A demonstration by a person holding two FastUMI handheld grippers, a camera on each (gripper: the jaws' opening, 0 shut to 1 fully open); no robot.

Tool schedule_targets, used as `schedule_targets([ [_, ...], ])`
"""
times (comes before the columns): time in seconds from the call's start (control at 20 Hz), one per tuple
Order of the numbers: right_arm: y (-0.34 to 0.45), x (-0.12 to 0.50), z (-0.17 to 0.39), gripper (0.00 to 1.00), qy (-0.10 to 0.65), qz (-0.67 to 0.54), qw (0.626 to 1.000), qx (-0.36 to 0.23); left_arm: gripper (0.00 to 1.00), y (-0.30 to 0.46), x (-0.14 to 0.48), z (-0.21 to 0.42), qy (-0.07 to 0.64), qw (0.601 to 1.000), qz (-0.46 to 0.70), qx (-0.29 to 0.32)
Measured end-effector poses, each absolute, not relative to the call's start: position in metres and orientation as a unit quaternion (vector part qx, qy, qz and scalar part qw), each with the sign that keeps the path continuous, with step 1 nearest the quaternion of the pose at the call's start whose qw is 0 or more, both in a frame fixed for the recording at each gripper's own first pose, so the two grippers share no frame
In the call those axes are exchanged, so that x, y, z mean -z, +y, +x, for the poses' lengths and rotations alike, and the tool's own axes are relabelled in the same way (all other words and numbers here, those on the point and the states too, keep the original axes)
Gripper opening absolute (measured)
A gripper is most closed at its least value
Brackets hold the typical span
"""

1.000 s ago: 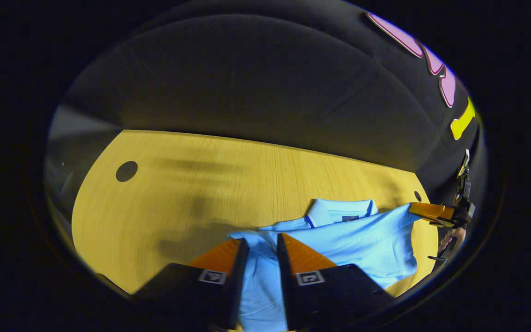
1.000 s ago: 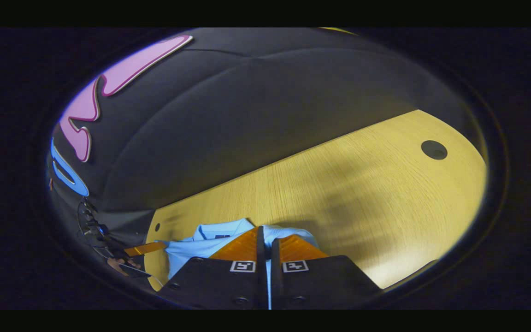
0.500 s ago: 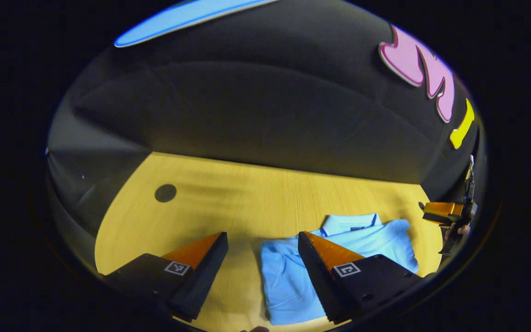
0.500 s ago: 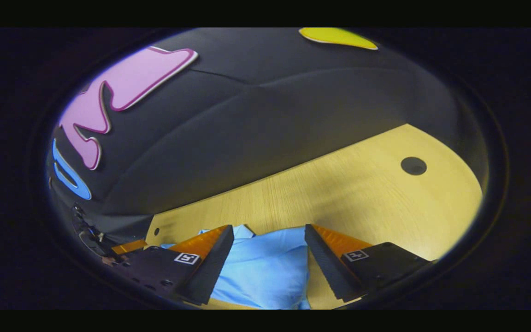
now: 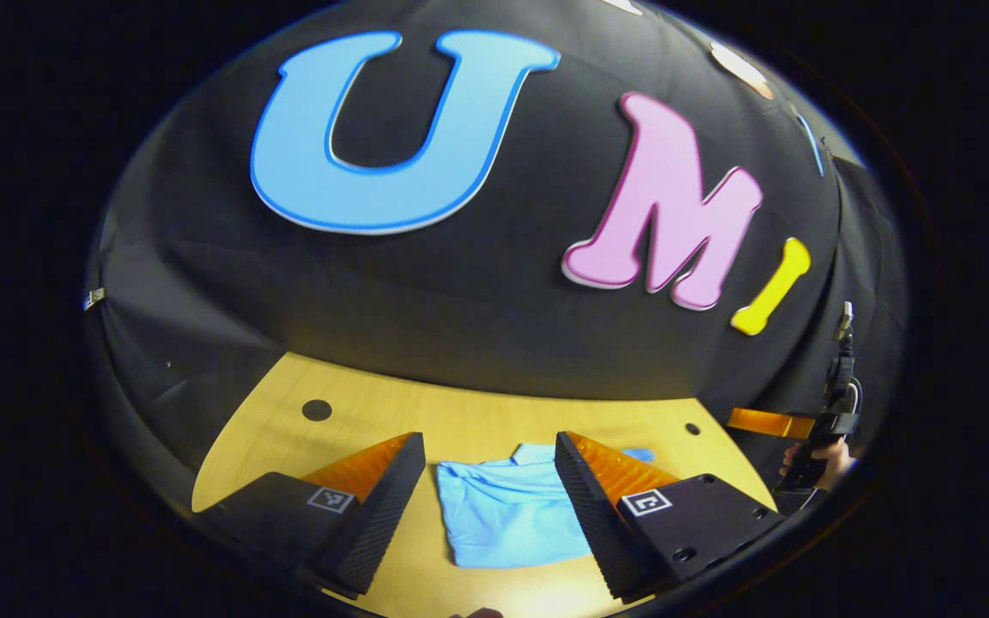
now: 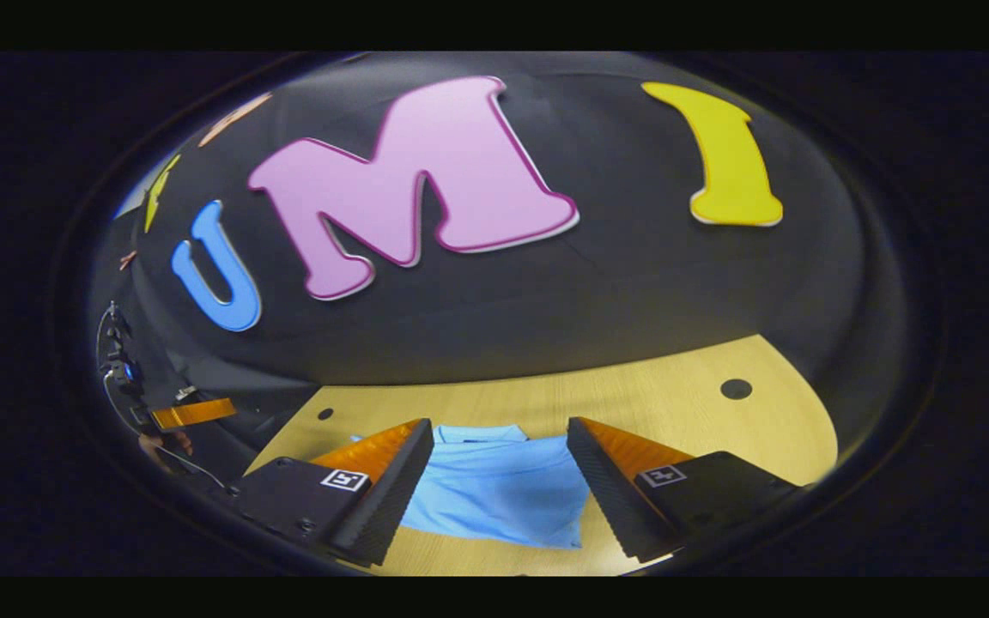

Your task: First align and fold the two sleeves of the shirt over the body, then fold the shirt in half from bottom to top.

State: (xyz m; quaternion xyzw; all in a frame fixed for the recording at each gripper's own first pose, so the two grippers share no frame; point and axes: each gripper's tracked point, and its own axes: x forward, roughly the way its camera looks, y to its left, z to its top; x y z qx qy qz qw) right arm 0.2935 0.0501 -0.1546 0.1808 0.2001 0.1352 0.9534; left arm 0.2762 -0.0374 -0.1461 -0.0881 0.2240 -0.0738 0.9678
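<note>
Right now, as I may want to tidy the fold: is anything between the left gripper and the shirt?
Nothing visible. The left gripper is open above the table, and the folded shirt lies in plain sight between its fingers.

- Left gripper view rides above the worktop (image 5: 494, 412), facing the booth wall, shirt (image 5: 503, 506) near below.
- Right gripper view faces likewise, sharing the shirt (image 6: 494, 485) and worktop (image 6: 675, 403).

Wooden table (image 5: 494, 421) w/ pale grain runs ahead of the fingers, ending at black cloth wall (image 5: 477, 318). Small round dark hole (image 5: 316, 409) in tabletop, up & left of left finger; smaller hole (image 5: 692, 428) just beyond right finger.
</note>
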Motion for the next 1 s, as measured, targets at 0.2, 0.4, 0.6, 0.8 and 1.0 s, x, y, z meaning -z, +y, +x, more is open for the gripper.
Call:
schedule_targets([
  [0.2, 0.063, 0.102, 0.226, 0.98, 0.154, 0.162, 0.964, -0.144, 0.96, -0.047, 0.097, 0.206, 0.175, 0.978, -0.07, 0.091],
  [0.4, 0.08, 0.066, 0.155, 0.97, 0.118, 0.158, 0.968, -0.154, 0.97, -0.07, 0.055, 0.134, 0.13, 0.98, -0.095, 0.116],
  [0.6, 0.088, 0.036, 0.084, 0.98, 0.085, 0.165, 0.97, -0.156, 0.96, -0.076, 0.038, 0.064, 0.101, 0.984, -0.077, 0.126],
  [0.8, 0.082, 0.016, 0.029, 0.98, 0.061, 0.172, 0.973, -0.144, 0.96, -0.086, 0.031, 0.007, 0.083, 0.987, -0.072, 0.12],
  [1.0, 0.077, 0.008, -0.016, 0.97, 0.045, 0.164, 0.974, -0.153, 0.96, -0.094, 0.024, -0.037, 0.075, 0.988, -0.088, 0.098],
])
